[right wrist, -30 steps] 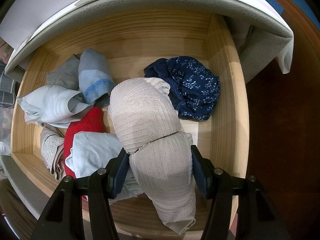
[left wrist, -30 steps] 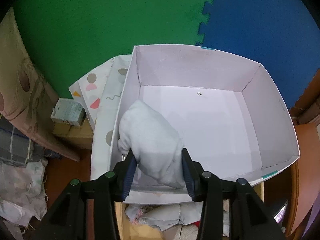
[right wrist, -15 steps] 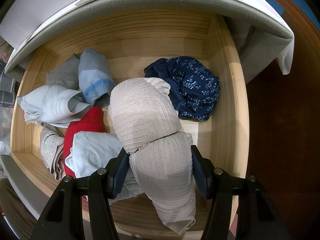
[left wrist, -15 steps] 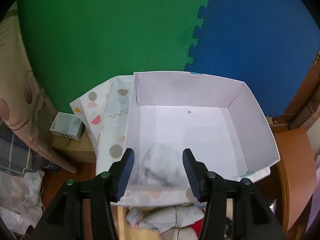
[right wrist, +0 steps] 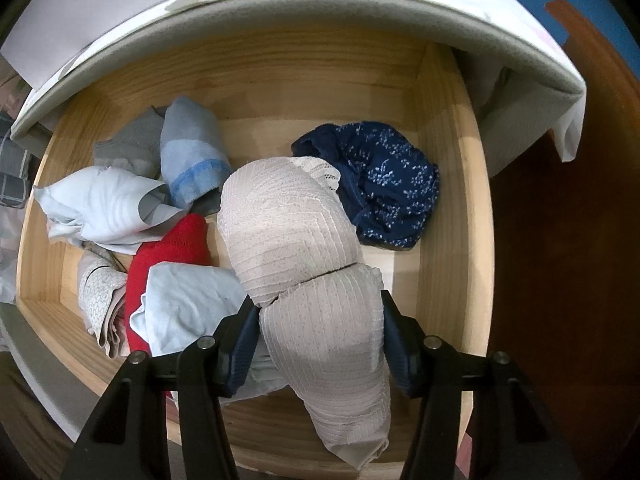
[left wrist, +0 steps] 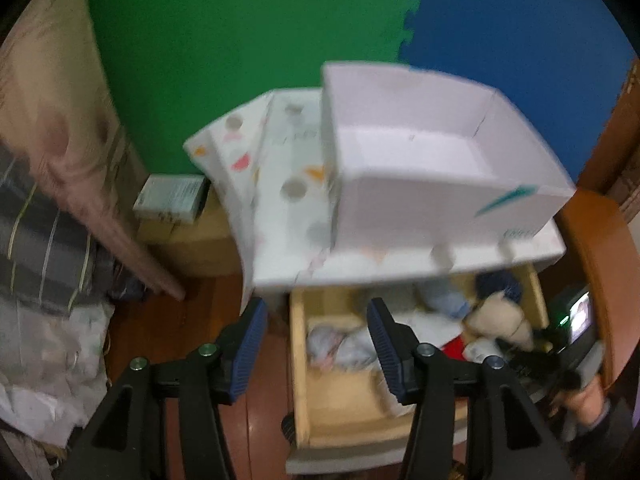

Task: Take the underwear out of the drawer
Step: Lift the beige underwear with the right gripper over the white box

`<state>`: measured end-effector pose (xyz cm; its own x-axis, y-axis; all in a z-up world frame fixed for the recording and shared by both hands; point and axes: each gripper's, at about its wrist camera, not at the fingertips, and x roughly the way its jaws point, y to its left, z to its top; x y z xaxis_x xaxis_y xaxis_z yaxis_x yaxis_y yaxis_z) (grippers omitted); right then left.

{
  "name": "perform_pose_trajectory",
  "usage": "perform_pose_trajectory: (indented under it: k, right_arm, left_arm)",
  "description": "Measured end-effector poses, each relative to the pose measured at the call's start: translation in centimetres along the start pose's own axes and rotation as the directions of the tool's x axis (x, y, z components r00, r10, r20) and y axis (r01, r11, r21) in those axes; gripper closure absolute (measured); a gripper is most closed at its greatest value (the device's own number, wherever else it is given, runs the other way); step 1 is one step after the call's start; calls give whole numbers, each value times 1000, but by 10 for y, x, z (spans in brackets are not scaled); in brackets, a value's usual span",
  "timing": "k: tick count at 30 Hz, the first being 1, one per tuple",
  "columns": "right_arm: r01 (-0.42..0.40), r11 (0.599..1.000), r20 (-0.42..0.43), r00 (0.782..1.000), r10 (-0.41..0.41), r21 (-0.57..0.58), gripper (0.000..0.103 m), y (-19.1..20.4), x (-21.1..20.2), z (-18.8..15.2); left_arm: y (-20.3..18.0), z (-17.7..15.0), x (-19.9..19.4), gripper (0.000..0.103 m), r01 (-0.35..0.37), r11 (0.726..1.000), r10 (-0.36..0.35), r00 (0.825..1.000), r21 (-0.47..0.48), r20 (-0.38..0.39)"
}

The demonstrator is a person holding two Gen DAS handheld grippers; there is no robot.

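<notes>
The wooden drawer (right wrist: 452, 200) stands pulled out and holds several rolled pieces of underwear. My right gripper (right wrist: 318, 304) points down into it. Its jaws are closing on a beige ribbed underwear (right wrist: 288, 232), with a pad pressing on either side of the lower fold. A navy floral piece (right wrist: 384, 192) lies to the right, and red (right wrist: 176, 244) and pale blue (right wrist: 188, 296) ones to the left. In the blurred left wrist view, my left gripper (left wrist: 316, 308) is open and empty above the drawer's (left wrist: 298, 360) left wall. It is well back from the white box (left wrist: 420, 200).
The white box sits on a cabinet top covered with a spotted cloth (left wrist: 280, 184), directly above the drawer. A small carton (left wrist: 172, 196) and piled bedding (left wrist: 40, 240) lie to the left. Green and blue foam mats (left wrist: 240, 20) lie behind. A hand (left wrist: 588, 396) shows at the right.
The left gripper let a pale grey underwear drop into the white box, then pulled back until the drawer came into its view. The right gripper stayed put on the beige piece.
</notes>
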<state>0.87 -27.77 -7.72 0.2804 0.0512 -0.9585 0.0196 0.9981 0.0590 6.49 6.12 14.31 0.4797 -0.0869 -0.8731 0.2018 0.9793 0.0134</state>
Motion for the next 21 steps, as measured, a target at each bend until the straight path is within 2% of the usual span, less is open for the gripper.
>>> perform_pose_trajectory:
  k: [5,9,16,21]
  right_arm:
    - [-19,1000,27,999,19,21,52,-2,-10,2]
    - [-47,998,29,999,46,43,52,-10,-21,2]
    - [-48,998,93,995,44,32,52,-13,-59,5]
    - [-54,999,158,986,53,2,52,-10,-106,4]
  left_arm:
    - [10,-46,23,49,-57,998,56,998,-37,-29]
    - [7,-74,37,49,-51,997,50,999,-57,-18]
    - [-4,-97,59,49,-52,997,51,998,-56,-24]
    - [0,-103,68,49,-34,994,31,999,-107,-31]
